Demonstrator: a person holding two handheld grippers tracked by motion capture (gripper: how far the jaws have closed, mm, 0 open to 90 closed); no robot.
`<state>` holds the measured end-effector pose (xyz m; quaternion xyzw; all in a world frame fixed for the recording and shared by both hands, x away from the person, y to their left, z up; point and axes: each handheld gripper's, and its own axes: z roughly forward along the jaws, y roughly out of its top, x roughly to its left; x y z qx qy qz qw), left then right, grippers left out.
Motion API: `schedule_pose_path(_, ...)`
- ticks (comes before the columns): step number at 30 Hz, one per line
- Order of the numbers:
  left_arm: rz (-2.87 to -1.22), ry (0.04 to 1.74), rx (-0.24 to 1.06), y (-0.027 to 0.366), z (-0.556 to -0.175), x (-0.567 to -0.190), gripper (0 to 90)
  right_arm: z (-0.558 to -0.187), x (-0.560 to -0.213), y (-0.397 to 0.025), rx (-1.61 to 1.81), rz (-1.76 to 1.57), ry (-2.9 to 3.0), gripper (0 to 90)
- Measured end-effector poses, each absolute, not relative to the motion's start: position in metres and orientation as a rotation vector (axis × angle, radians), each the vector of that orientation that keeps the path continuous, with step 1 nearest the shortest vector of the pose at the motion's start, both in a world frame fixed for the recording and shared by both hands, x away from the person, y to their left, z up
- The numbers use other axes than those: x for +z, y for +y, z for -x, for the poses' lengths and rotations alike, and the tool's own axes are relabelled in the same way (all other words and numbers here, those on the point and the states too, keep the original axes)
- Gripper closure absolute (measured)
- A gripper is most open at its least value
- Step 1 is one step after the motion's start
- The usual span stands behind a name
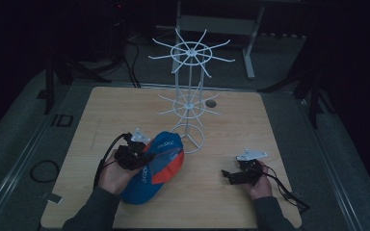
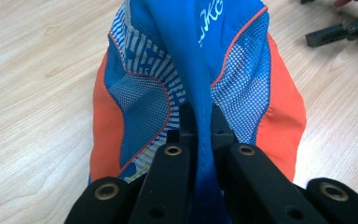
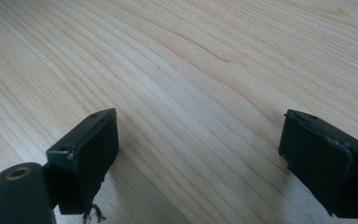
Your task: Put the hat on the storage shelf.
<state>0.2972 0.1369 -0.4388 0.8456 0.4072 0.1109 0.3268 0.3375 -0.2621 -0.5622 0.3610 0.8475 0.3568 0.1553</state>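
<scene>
Left gripper (image 2: 200, 128): jaws closed on a raised fold of the blue centre panel of the cap (image 1: 155, 166). In the left gripper view the fabric ridge runs straight up between the two jaws, mesh panels and orange side panels falling away on either side. Grip looks shallow, near the tips only

Cap position: on the wooden table (image 1: 231, 115), front-left area, at about 7 o'clock from the ring base of the white wire rack (image 1: 189, 103), close to it but apart. Blue and orange, white lettering on the crown. Most of it rests on the tabletop

Right gripper (image 3: 200, 140): jaws spread wide, nothing between them, bare wood grain below. In the high view it sits at about 3 o'clock from the cap, well apart, low over the table

Judged step: lifting the cap to hang it on one of the rack's wire prongs

Notes for doing this well:
- lift slowly and straight up; a pinch on a thin fold may slip, so watch the ridge between the jaws
- bring the open right gripper across to catch the brim or rear edge and spread the opening
- approach the lower tier of prongs, at 12 to 1 o'clock from the cap, without knocking the light rack
- release only once a prong bears the cap
</scene>
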Motion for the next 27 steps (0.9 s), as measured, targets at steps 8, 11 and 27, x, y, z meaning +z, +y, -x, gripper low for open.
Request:
schedule_pose_path(8, -2.165, 1.079, 0.308, 0.146, -0.297, -0.433, 89.7, -0.337, -0.562, -0.262, 1.021, -1.036, 2.429, 11.7)
schedule_pose_path(11, -2.148, 1.082, 0.315, 0.15, -0.297, -0.43, 89.7, -0.338, -0.562, -0.262, 1.022, -1.033, 2.428, 11.7)
schedule_pose_path(27, -2.071, 1.112, 0.358, 0.17, -0.295, -0.418, 89.7, -0.337, -0.562, -0.262, 1.022, -1.035, 2.428, 11.8)
